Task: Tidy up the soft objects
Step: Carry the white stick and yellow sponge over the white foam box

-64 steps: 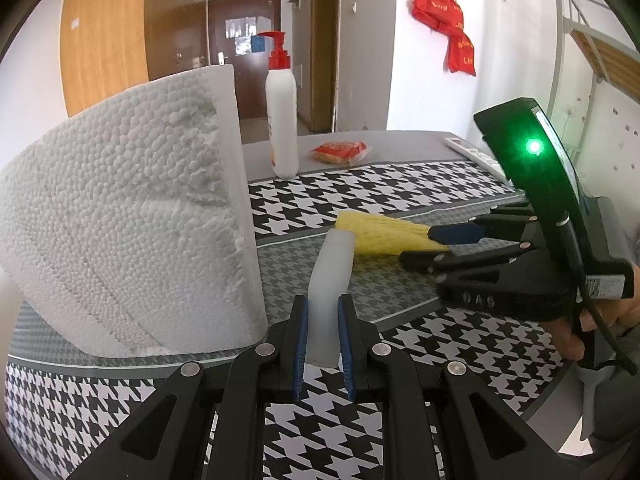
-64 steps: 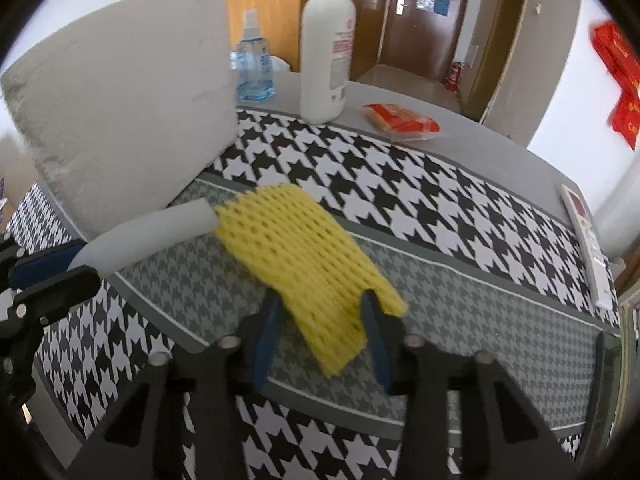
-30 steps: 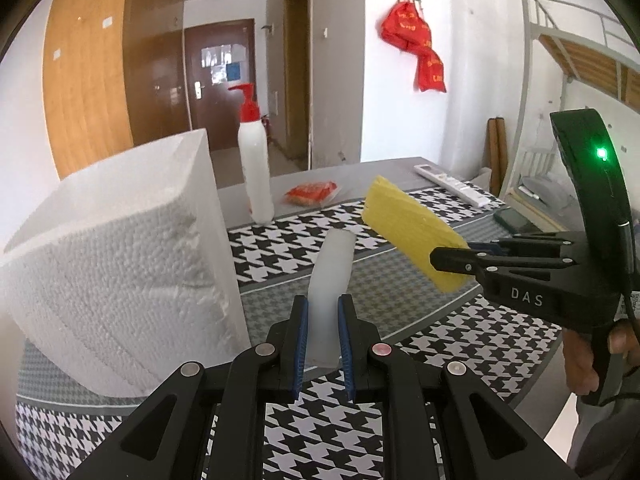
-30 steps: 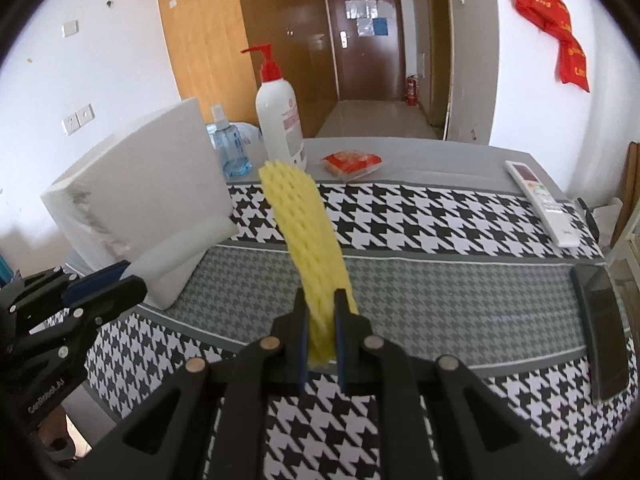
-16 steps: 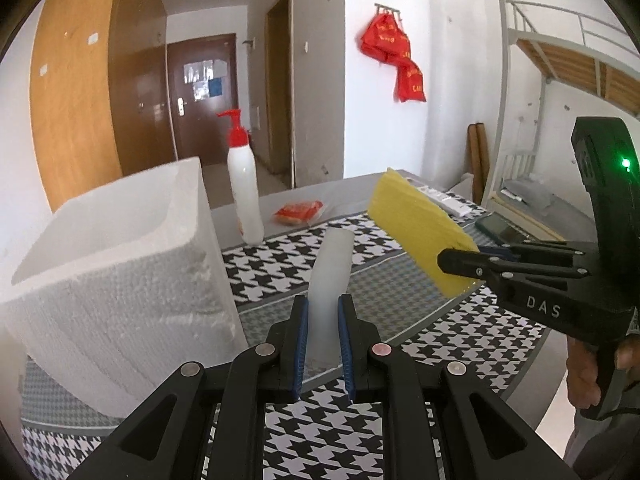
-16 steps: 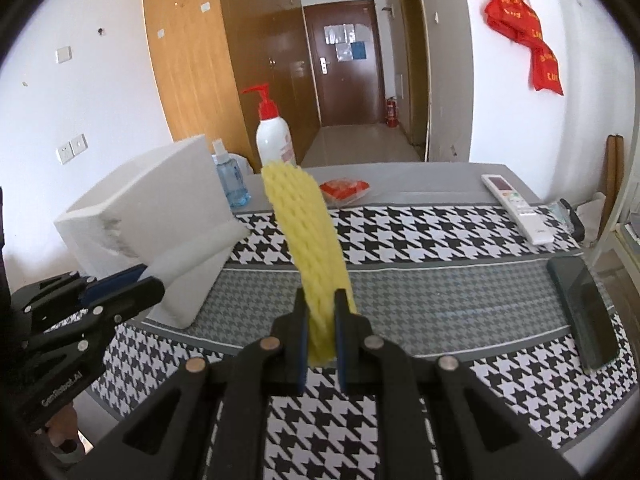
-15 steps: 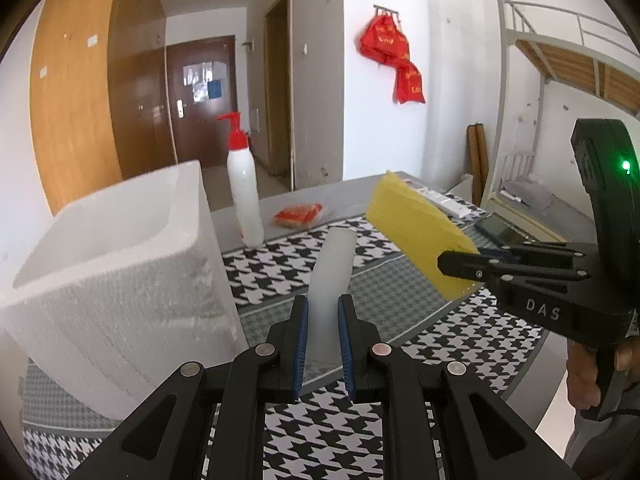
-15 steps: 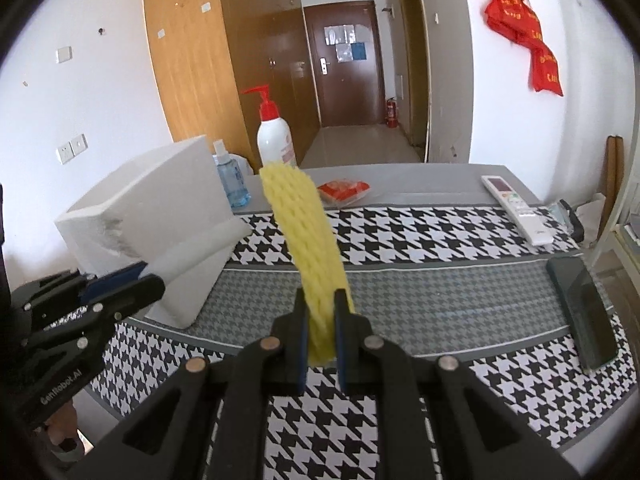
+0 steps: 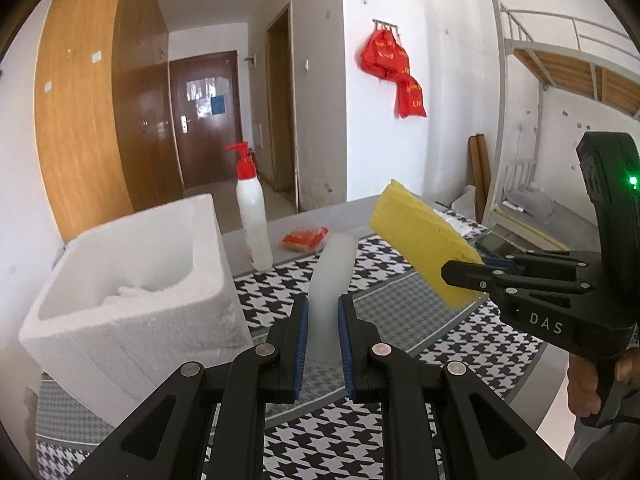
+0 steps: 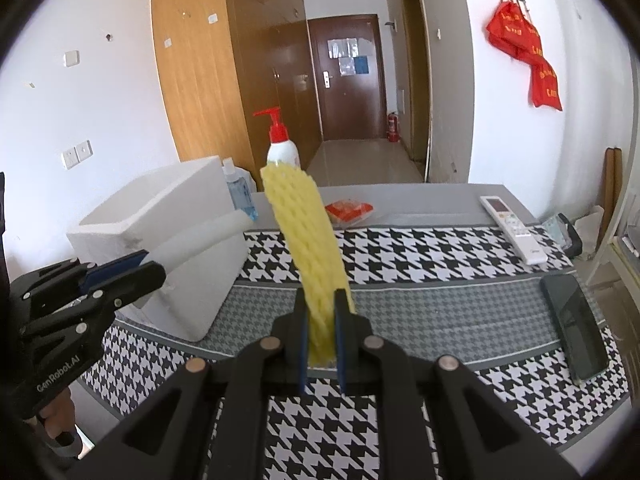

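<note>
My left gripper point(image 9: 322, 314) is shut on a white foam sleeve point(image 9: 333, 272) and holds it up above the table; it also shows in the right wrist view point(image 10: 196, 245). My right gripper point(image 10: 322, 322) is shut on a yellow foam net sleeve point(image 10: 308, 248), which sticks up and forward; in the left wrist view the yellow sleeve point(image 9: 424, 244) hangs in the air at the right. A white styrofoam box point(image 9: 132, 280), open at the top, stands on the table to the left; it also shows in the right wrist view point(image 10: 160, 216).
A houndstooth cloth point(image 10: 420, 256) covers the table. A red-capped pump bottle point(image 9: 252, 220), a blue bottle point(image 10: 239, 192) and a red packet point(image 10: 349, 210) stand at the back. A remote point(image 10: 512, 228) and a phone point(image 10: 574, 316) lie at the right.
Both grippers have risen higher above the table with their sleeves. The open top of the styrofoam box has come into view.
</note>
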